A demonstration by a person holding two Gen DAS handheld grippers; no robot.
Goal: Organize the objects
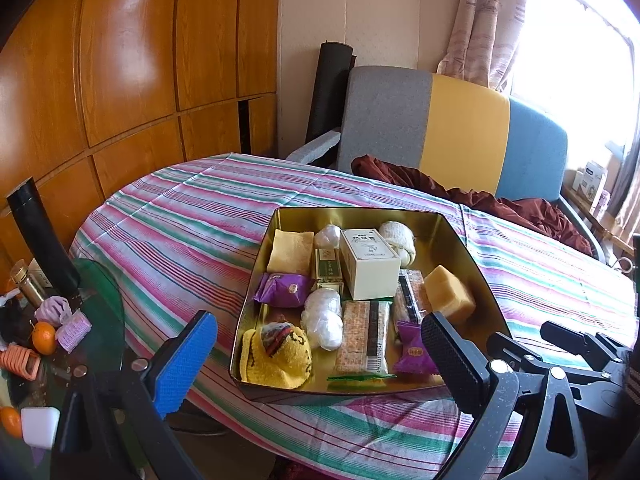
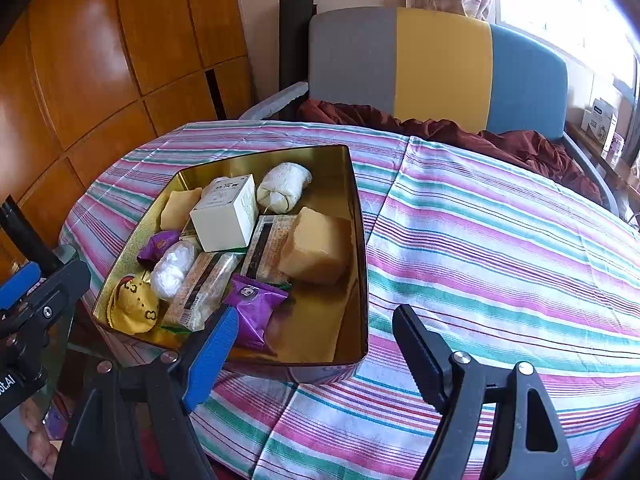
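Two handheld grippers are seen held above the near edge of a table covered in a striped cloth (image 2: 500, 216). On the cloth sits a gold metal tin (image 1: 460, 236) (image 2: 358, 240), open-topped and shallow, with rounded corners. It lies left of the table's middle, close to the near-left edge.

The tin is crowded with small items on its left and middle. A white box (image 1: 370, 264) (image 2: 226, 214) stands near the centre, tilted on other packets. A tan sponge block (image 1: 448, 294) (image 2: 316, 246) rests to its right, by the tin's right wall. A yellow knitted hat (image 1: 276, 354) (image 2: 132, 308) fills the near-left corner. Purple snack packets (image 1: 414, 354) (image 2: 254, 306), clear-wrapped biscuit packs (image 1: 362, 338) (image 2: 204, 292) and a rolled white cloth (image 1: 396, 238) (image 2: 284, 186) are also inside. Bare gold floor is left in the tin's near-right corner.

The left gripper (image 1: 320, 356) is held wide open and empty, with the tin's near edge between its fingers. The right gripper (image 2: 314, 346) is likewise wide open and empty, above the tin's near-right corner.

To the right of the tin, striped cloth stretches wide to the far edge. A cluttered glass side table (image 1: 108, 312) stands at the left, and a grey, yellow and blue chair (image 2: 440, 68) at the far side.
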